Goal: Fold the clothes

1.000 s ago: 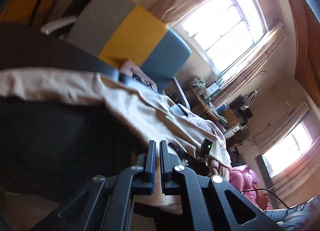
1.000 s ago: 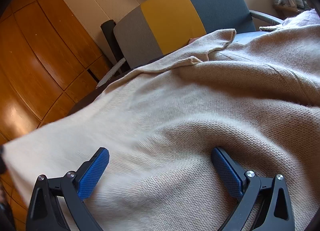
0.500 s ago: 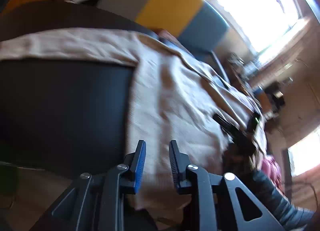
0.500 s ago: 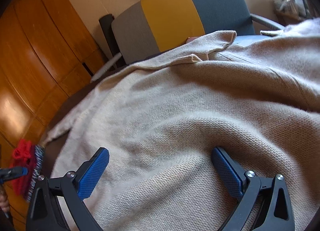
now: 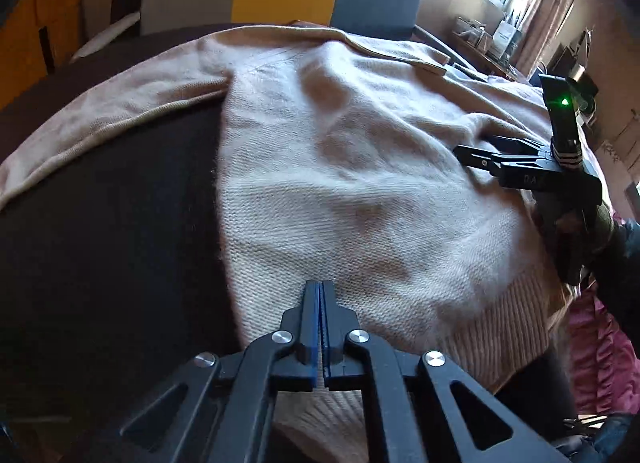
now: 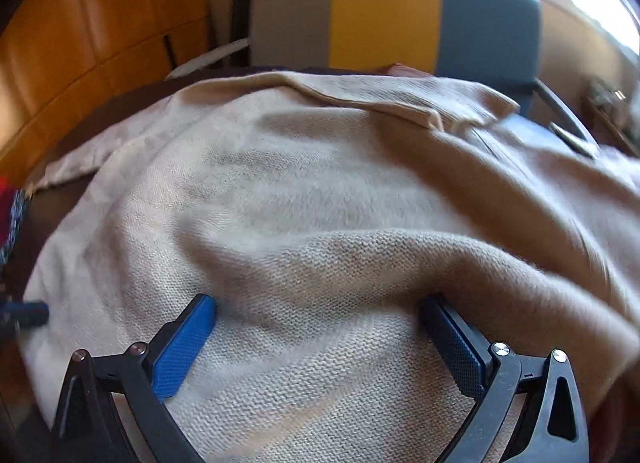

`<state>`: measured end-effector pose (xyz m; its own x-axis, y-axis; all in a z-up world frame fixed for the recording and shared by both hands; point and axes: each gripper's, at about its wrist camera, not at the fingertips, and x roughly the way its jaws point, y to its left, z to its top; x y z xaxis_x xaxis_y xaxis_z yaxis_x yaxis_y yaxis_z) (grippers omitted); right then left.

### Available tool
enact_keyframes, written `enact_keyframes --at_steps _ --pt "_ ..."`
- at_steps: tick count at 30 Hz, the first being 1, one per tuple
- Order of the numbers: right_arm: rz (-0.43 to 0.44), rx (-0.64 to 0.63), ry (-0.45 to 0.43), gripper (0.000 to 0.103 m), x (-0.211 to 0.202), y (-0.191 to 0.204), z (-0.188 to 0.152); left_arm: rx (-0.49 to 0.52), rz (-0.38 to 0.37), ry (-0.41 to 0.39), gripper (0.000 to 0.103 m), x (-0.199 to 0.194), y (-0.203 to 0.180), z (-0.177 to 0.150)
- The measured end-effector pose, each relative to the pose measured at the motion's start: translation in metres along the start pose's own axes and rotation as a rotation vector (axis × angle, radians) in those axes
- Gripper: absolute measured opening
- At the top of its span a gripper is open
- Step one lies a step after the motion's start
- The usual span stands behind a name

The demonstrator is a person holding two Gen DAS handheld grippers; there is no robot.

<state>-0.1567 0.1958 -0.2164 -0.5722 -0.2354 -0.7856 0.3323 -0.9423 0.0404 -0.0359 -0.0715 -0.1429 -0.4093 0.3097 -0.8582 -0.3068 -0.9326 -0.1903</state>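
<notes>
Beige knit sweater (image 5: 352, 183) spread flat on dark bench (image 5: 112, 223), sleeve out, no fold seen; left tongs (image 5: 320, 295) together at hem w/ nothing visibly between, right tongs (image 6: 320, 327) apart on knit.

The support is a dark brown table (image 5: 108, 223), seen in both wrist views. A beige knitted sweater (image 5: 360, 183) lies directly on it, spread across the right and middle of the top in the left wrist view. The left part of the top is bare. One sleeve (image 5: 112, 115) runs from the sweater body out to the left, flat on the dark surface. The ribbed hem (image 5: 500, 327) lies at the near right edge of the table. The far edge of the sweater is folded over, close to the far rim. In the right wrist view the sweater (image 6: 320, 223) covers most of the table (image 6: 40, 219); only a dark strip shows at left.
</notes>
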Motion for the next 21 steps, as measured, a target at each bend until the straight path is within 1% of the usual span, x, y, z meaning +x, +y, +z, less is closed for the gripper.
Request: enact_keyframes --at_steps 2,4,5,8,10,12,14,15,16,17,18,20,21 --pt "0.018 -0.015 0.013 0.103 0.003 -0.007 0.006 0.017 0.039 0.006 0.002 0.000 0.002 0.006" --pt "0.028 -0.013 0.013 0.103 0.001 -0.009 0.004 0.043 0.063 0.018 0.002 -0.001 0.000 0.006" --pt "0.019 -0.013 0.014 0.103 -0.002 -0.008 0.001 0.044 0.076 0.020 0.002 -0.002 0.001 0.006" --pt "0.034 0.010 -0.014 0.103 -0.017 -0.002 -0.018 0.036 0.105 0.023 0.002 -0.009 0.002 -0.004" --pt "0.044 0.034 -0.048 0.103 -0.032 0.004 -0.039 0.027 0.119 0.023 0.002 -0.014 0.003 -0.013" --pt "0.037 0.029 -0.083 0.103 -0.042 0.016 -0.053 -0.006 0.113 0.022 0.002 -0.018 0.007 -0.019" --pt "0.021 0.012 -0.102 0.103 -0.048 0.025 -0.061 -0.065 0.084 0.024 0.002 -0.023 0.014 -0.020" --pt "0.018 0.010 -0.101 0.103 -0.046 0.027 -0.056 -0.092 0.070 0.019 0.002 -0.027 0.017 -0.020" --pt "0.014 0.007 -0.099 0.103 -0.044 0.029 -0.052 -0.115 0.061 0.011 0.004 -0.031 0.021 -0.020" --pt "0.011 0.005 -0.097 0.103 -0.042 0.031 -0.047 -0.128 0.074 -0.009 0.007 -0.036 0.023 -0.018" --pt "0.008 0.003 -0.095 0.103 -0.041 0.033 -0.042 -0.144 0.086 -0.035 0.013 -0.042 0.027 -0.016" --pt "0.001 -0.002 -0.092 0.103 -0.037 0.037 -0.033 -0.190 0.086 -0.099 0.014 -0.057 0.039 -0.007" --pt "-0.002 -0.005 -0.090 0.103 -0.035 0.039 -0.029 -0.213 0.109 -0.139 0.015 -0.065 0.047 -0.001"
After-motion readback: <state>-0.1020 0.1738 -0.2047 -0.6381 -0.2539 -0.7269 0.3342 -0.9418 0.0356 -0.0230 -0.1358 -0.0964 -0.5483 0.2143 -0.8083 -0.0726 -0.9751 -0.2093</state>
